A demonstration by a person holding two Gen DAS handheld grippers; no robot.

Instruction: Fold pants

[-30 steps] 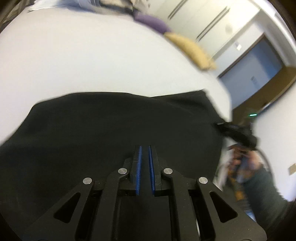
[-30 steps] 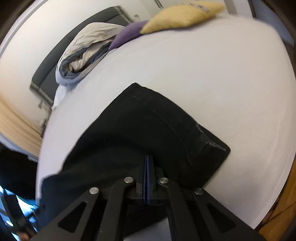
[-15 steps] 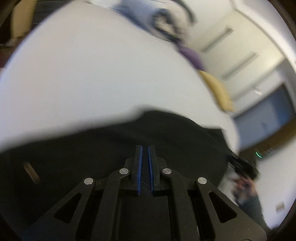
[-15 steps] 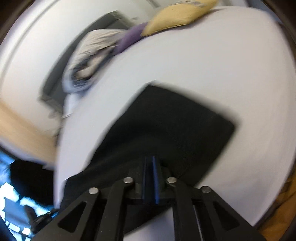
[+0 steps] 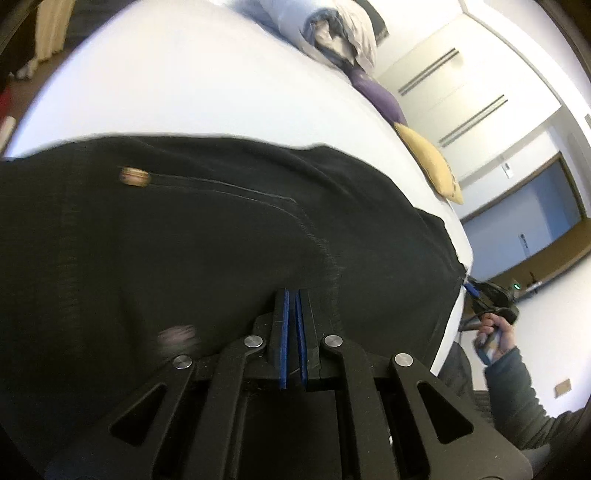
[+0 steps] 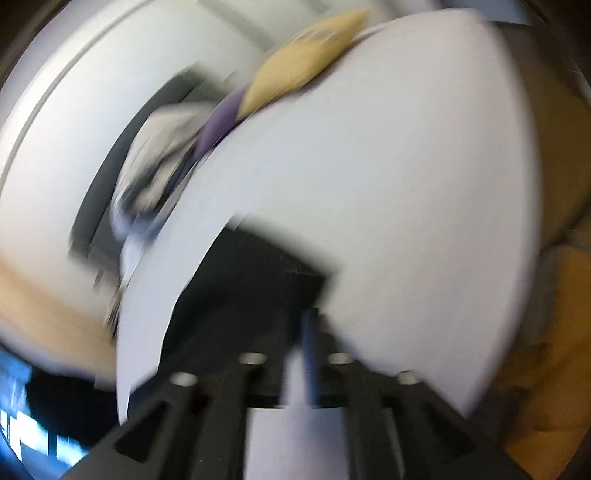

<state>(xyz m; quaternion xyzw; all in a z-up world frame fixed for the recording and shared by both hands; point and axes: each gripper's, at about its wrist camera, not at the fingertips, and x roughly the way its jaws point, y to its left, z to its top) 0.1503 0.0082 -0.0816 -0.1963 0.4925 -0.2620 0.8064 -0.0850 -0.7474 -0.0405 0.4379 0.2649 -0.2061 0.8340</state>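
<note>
Black pants [image 5: 184,240] lie spread across the white bed [image 5: 184,74], with a pocket seam and a brass rivet showing. My left gripper [image 5: 291,295] is shut, its blue pads pinched on the pants fabric near that seam. In the right wrist view, which is blurred, a squared end of the pants [image 6: 251,280] lies just ahead and to the left. My right gripper [image 6: 299,325] is opening, and only white sheet shows between its fingers. The left wrist view shows the right gripper [image 5: 480,291] at the bed's right edge, held by a hand [image 5: 495,332].
A yellow pillow [image 5: 432,162], a purple pillow [image 5: 376,96] and bundled grey bedding [image 5: 340,33] sit along the bed's far side. They also appear as the yellow pillow [image 6: 303,74] and purple pillow [image 6: 221,118]. The bed edge drops off at right [image 6: 517,295].
My right gripper has let go of the pants end it was pinching, parted its jaws and drawn back. My left gripper stayed shut and swept along the pants to the pocket area.
</note>
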